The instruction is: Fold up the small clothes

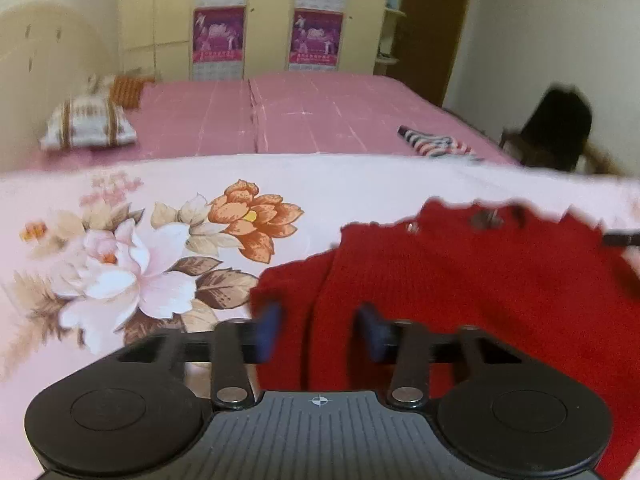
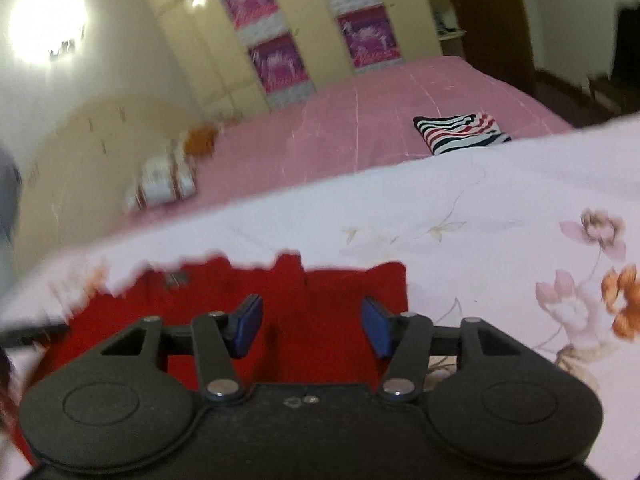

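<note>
I'm holding the left hand-held gripper (image 1: 320,330) with its blue pads spread apart, gripping nothing, hovering over the left part of the red knit sweater (image 1: 460,280). The right hand-held gripper (image 2: 312,326) is also gaping wide and holding nothing, sitting over the sweater's right part (image 2: 248,292). The sweater is lying spread on the floral quilt (image 1: 140,248), near side of the bed, its sleeve folding in on the left. Farther back, a striped folded garment (image 2: 460,132) is resting on the pink bedsheet (image 1: 304,120) toward the right, and a patterned pillow (image 1: 88,126) is sitting far left. Both views are blurring at the sweater's far edge.
</note>
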Action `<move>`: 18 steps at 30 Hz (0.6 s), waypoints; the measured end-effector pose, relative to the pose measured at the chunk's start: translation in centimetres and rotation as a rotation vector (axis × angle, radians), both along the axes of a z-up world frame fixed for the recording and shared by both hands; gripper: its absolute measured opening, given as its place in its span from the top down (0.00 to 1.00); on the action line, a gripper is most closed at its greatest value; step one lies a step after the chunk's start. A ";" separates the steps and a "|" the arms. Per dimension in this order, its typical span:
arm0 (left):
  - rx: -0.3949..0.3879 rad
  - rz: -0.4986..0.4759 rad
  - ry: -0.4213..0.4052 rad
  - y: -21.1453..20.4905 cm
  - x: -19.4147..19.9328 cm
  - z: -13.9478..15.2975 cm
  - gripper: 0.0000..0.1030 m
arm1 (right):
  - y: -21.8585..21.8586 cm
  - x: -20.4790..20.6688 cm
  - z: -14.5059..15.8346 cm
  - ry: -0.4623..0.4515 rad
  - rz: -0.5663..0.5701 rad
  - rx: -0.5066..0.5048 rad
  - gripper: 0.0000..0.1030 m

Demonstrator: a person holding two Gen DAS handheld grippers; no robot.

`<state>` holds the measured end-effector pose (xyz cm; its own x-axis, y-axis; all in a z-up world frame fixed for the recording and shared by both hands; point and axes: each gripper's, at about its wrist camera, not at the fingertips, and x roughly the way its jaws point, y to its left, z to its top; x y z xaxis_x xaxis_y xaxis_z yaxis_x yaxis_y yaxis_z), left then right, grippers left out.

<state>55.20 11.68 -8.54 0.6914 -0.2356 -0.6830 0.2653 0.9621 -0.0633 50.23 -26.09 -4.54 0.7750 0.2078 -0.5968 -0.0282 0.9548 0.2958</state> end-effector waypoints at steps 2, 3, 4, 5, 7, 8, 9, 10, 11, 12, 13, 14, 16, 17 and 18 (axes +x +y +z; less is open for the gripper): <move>0.048 0.026 -0.042 -0.2 -0.5 0.2 0.90 | 2.1 0.2 -0.4 0.037 0.031 -0.179 0.84; 0.060 0.042 -0.059 -0.1 -0.7 0.3 0.91 | 2.8 -0.1 -0.5 0.023 0.040 -0.234 0.86; 0.088 0.051 -0.074 0.0 -0.9 0.2 0.91 | 3.2 -0.3 -0.3 0.019 0.028 -0.264 0.91; 0.122 0.048 -0.076 0.0 -1.0 -0.2 0.91 | 3.2 -0.3 -0.1 0.019 0.003 -0.275 0.92; 0.118 0.039 -0.082 0.1 -1.1 -0.3 0.90 | 3.6 -0.1 -0.3 0.028 -0.012 -0.299 0.91; 0.103 0.045 -0.090 0.2 -1.2 0.2 0.88 | 4.1 -0.2 -0.4 0.032 -0.001 -0.326 0.89; 0.082 0.057 -0.108 0.4 -1.5 0.9 0.77 | 4.5 -0.5 0.0 0.023 -0.010 -0.351 0.79; 0.059 0.070 -0.141 0.3 -2.0 1.8 0.60 | 5.1 -1.2 0.8 -0.026 -0.032 -0.378 0.69; 0.027 0.080 -0.186 -0.1 -2.6 3.0 0.51 | 5.5 -1.8 1.5 -0.090 -0.032 -0.380 0.68; -0.016 0.069 -0.214 -1.0 -3.1 3.9 0.40 | 6.2 -1.9 2.1 -0.129 -0.011 -0.349 0.68; -0.051 0.029 -0.216 -2.4 -3.2 4.5 0.37 | 7.3 -1.7 2.4 -0.119 0.031 -0.308 0.68; -0.048 -0.025 -0.204 -4.2 -3.3 4.7 0.36 | 8.6 -1.2 2.5 -0.100 0.069 -0.294 0.69; -0.003 -0.122 -0.166 -7.9 -3.2 3.9 0.25 | 11.9 -0.6 2.0 -0.092 0.155 -0.290 0.66; 0.002 -0.151 -0.116 -9.1 -2.8 2.9 0.25 | 13.4 -0.2 1.6 -0.083 0.200 -0.283 0.61; -0.011 -0.161 -0.069 -9.7 -2.3 2.0 0.25 | 14.4 0.1 1.2 -0.072 0.226 -0.275 0.45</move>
<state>52.86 1.98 -6.54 0.6892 -0.3539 -0.6323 0.4196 0.9063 -0.0498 50.37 -11.70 -3.33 0.7696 0.2181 -0.6001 -0.2594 0.9656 0.0183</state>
